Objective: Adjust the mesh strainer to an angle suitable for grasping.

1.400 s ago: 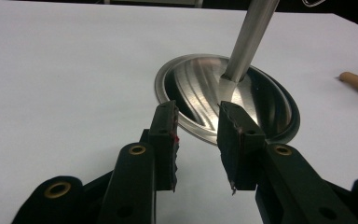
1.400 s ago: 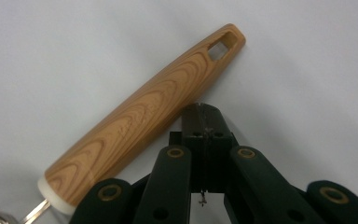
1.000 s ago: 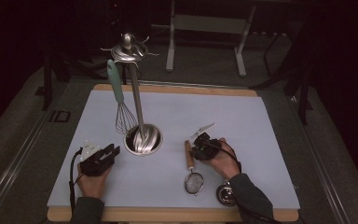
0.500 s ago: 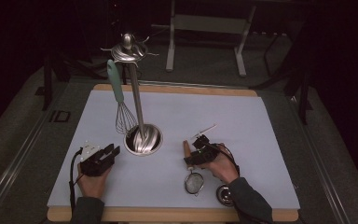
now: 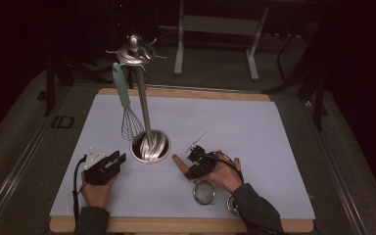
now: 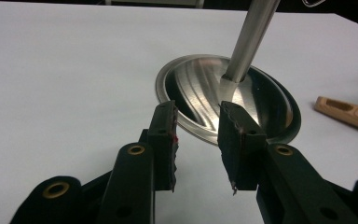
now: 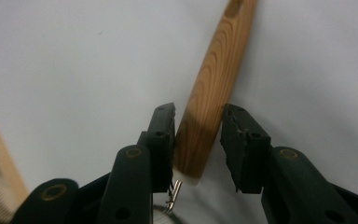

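A small strainer (image 5: 203, 192) with a wooden handle (image 7: 212, 88) lies on the white mat (image 5: 254, 132). My right gripper (image 5: 190, 170) is low over that handle. In the right gripper view (image 7: 198, 112) its jaws have just been closing and stand on either side of the handle, not visibly pressing it. A steel utensil stand (image 5: 150, 147) rises from a round base, with a teal-handled whisk (image 5: 123, 98) hanging from its top. My left gripper (image 5: 117, 159) rests on the mat to the left of the base, open and empty. In the left gripper view (image 6: 198, 109) it points at the base (image 6: 261, 100).
A round metal piece (image 5: 233, 205) lies by the right forearm near the mat's front edge. The mat sits on a wooden board (image 5: 186, 92). Metal frame legs (image 5: 180, 44) stand on the dark floor beyond the table.
The right hand has slid left and slightly nearer along the strainer's wooden handle. The left gripper and the stand have not moved.
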{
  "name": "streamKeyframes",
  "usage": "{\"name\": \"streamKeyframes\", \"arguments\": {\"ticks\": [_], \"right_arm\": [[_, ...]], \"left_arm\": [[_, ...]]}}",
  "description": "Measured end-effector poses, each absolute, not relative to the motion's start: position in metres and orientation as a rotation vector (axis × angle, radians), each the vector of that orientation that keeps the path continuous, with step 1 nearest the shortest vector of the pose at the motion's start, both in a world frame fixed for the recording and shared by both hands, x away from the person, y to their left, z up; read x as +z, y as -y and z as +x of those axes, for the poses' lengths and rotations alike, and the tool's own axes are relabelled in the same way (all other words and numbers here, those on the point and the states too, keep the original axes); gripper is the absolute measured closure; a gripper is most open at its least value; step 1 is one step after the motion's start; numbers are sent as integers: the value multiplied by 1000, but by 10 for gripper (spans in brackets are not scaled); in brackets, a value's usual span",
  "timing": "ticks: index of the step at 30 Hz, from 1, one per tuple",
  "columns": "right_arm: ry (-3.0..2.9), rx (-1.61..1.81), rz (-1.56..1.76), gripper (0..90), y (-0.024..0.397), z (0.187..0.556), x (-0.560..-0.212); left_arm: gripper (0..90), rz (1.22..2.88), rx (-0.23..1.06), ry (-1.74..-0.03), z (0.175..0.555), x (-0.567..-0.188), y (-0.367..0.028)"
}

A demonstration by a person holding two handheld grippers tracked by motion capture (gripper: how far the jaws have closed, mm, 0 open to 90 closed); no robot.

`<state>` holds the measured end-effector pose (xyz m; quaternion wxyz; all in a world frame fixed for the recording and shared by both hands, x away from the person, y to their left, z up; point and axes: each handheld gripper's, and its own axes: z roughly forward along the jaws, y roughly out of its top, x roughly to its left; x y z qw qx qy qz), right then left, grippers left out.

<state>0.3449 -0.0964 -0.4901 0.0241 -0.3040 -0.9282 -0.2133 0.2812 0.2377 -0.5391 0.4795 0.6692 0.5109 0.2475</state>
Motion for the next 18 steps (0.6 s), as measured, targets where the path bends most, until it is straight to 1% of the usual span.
{"name": "streamKeyframes", "arguments": {"ticks": [7,13,18], "right_arm": [[2837,-561,-956,645,88,344,-497],[2836,-502,-980,667,80,348,-498],[2855,-529,-998,705,78,351,-495]], "left_arm": [[675,1635,607,-1246,281,-539,-238],[674,1637,605,-1247,281,-539,-238],[674,1636,603,-1247,281,-539,-238]]}}
